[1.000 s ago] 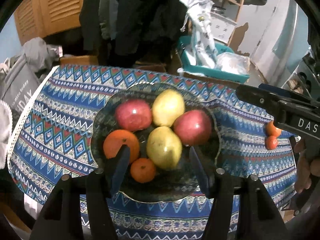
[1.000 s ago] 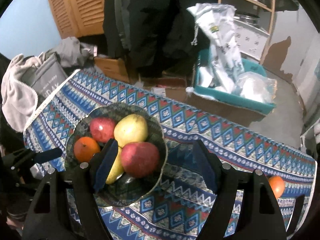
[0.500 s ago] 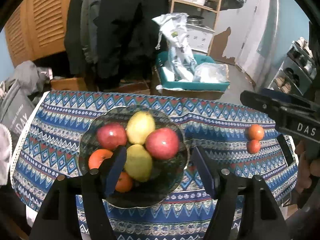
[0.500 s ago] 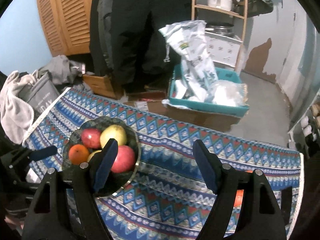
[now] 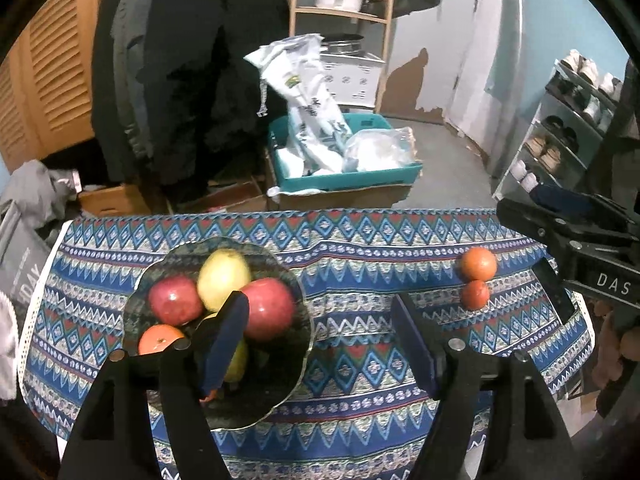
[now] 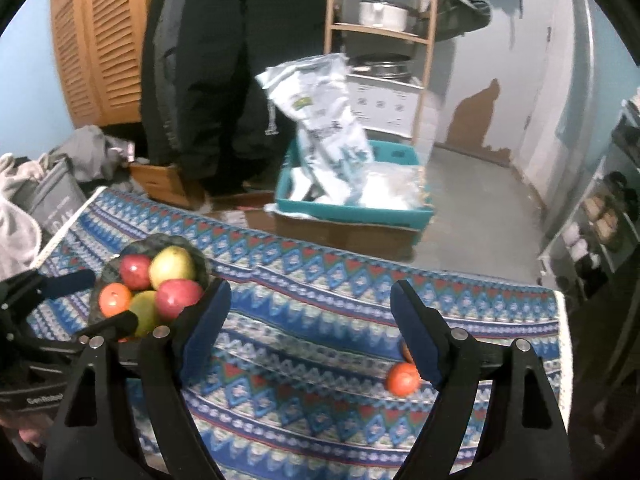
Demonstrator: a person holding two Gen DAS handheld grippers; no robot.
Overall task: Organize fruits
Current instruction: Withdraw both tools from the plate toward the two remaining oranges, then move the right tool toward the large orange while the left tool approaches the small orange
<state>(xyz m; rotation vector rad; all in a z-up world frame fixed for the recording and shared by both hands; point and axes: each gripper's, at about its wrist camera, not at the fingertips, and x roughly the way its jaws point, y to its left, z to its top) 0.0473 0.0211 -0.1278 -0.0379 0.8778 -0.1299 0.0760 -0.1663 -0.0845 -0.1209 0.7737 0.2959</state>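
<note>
A dark glass bowl [image 5: 280,384] on the patterned tablecloth holds two red apples [image 5: 266,308], two yellow-green pears [image 5: 224,278] and an orange [image 5: 160,338]. The bowl also shows in the right wrist view [image 6: 202,270]. Two small oranges [image 5: 478,264] lie loose on the cloth at the right; one shows in the right wrist view [image 6: 402,378] beside my right finger. My left gripper [image 5: 320,336] is open and empty above the bowl's right side. My right gripper [image 6: 310,320] is open and empty above the cloth between bowl and loose oranges.
The table's far edge [image 5: 320,214] drops to a floor with a teal crate of bags on a cardboard box [image 5: 344,176]. A shoe rack [image 5: 560,140] stands right, grey bags [image 6: 52,196] left, dark coats and a wooden shelf behind.
Both grippers have drawn back and up from the bowl, so the bowl looks smaller and further left. The loose oranges have come into fuller view. Both stay open.
</note>
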